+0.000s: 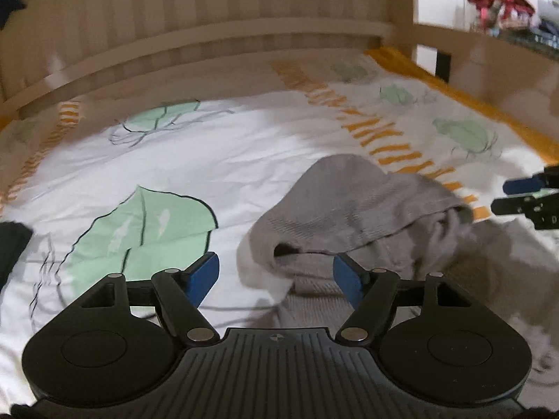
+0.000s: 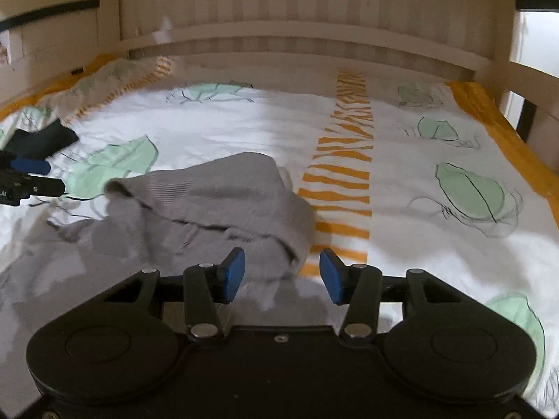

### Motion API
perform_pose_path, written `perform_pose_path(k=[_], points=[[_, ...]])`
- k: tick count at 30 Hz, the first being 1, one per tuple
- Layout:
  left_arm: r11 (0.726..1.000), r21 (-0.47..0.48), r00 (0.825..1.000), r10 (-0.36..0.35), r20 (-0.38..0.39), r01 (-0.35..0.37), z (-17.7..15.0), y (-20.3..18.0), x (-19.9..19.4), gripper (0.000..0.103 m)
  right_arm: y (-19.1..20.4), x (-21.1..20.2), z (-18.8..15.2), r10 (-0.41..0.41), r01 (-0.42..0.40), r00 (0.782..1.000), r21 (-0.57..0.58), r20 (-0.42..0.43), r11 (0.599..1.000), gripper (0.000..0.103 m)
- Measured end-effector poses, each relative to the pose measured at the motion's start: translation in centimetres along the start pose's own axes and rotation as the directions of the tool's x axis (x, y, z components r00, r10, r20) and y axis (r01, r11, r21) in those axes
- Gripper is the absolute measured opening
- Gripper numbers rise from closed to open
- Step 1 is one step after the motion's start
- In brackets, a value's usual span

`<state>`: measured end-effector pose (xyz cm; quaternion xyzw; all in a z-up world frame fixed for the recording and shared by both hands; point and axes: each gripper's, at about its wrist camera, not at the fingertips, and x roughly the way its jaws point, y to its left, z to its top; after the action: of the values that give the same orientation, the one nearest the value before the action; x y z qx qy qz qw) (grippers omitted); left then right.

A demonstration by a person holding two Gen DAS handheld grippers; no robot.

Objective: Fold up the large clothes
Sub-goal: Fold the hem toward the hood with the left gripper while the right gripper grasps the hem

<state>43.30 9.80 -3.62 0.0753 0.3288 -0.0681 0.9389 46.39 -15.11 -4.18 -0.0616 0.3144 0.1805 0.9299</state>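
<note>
Sweater (image 2: 216,202) crumpled, axis unclear

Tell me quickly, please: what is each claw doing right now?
Left claw: open, holding nothing; the grey garment lies between and beyond its pads.
Right claw: open, holding nothing; same garment in front.

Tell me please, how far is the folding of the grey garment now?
Done: the grey garment shows one fold, its top part doubled over. In hand: nothing; the left gripper and right gripper are both open, pads off the cloth. Left: it lies bunched and uneven on the bedsheet, so smoothing and further folds remain.
</note>
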Motion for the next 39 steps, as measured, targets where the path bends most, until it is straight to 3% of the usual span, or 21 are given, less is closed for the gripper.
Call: perform_pose_path(k=[7,14,18,21,22,24,27,30,33,35,37,39], points=[[0.999,0.032,0.998,0.043,-0.055,-0.042,-0.3,0.2,5.7,0.071,-0.5,5.4,-0.3,-0.054,0.048,0.994,-0.063,-0.090,0.997,0.056],[0.999,0.000,0.991,0.040,-0.131,-0.040,-0.9,2.0,8.3,0.071,-1.2,7.4,0.8,-0.065,0.062,0.996,-0.056,-0.063,0.997,0.056],[0.999,-0.019,0.994,0.031,-0.106,-0.033,-0.3,2.2,8.5,0.071,-1.1,8.3,2.3,-0.046,0.045,0.999,-0.028,-0.028,0.999,0.056],[0.997,-0.066,0.998,0.037,-0.044,-0.040,0.4,2.7,8.1,0.071,-1.0,8.4,3.5,-0.017,0.017,1.000,0.009,0.003,1.000,0.054],[0.994,-0.098,0.998,0.055,-0.007,-0.055,0.9,3.1,7.6,0.071,-1.0,8.4,4.0,-0.006,0.006,1.000,0.015,0.010,1.000,0.051],[0.980,-0.184,0.993,0.091,0.077,-0.075,1.5,4.2,6.3,0.070,-0.9,8.2,5.1,0.008,-0.008,0.999,0.010,0.034,1.000,0.012],[0.956,-0.291,0.983,0.080,0.164,-0.029,1.4,5.8,4.6,0.072,-1.9,6.1,6.3,0.023,-0.034,0.986,0.062,0.166,0.997,0.014],[0.974,-0.225,0.995,0.058,0.076,-0.040,0.2,6.0,5.5,0.073,-3.3,5.4,5.5,0.061,-0.081,0.978,0.096,0.199,0.992,0.015],[0.992,-0.114,0.998,0.039,-0.057,-0.045,-1.3,5.7,7.1,0.073,-3.6,7.0,3.4,0.083,-0.088,0.993,0.053,0.088,0.995,0.021],[0.996,-0.088,0.988,0.002,-0.156,-0.016,-2.0,5.7,8.1,0.073,-3.6,8.5,1.6,0.085,-0.085,0.996,0.009,-0.014,0.996,0.022],[0.995,-0.099,0.983,-0.025,-0.180,0.007,-1.8,6.0,8.0,0.073,-3.5,9.3,0.2,0.083,-0.085,0.993,-0.027,-0.089,0.996,0.024],[0.997,-0.078,0.978,-0.038,-0.206,0.022,-1.1,6.3,7.8,0.073,-3.4,9.2,-0.6,0.088,-0.093,0.990,-0.041,-0.111,0.995,0.035]])
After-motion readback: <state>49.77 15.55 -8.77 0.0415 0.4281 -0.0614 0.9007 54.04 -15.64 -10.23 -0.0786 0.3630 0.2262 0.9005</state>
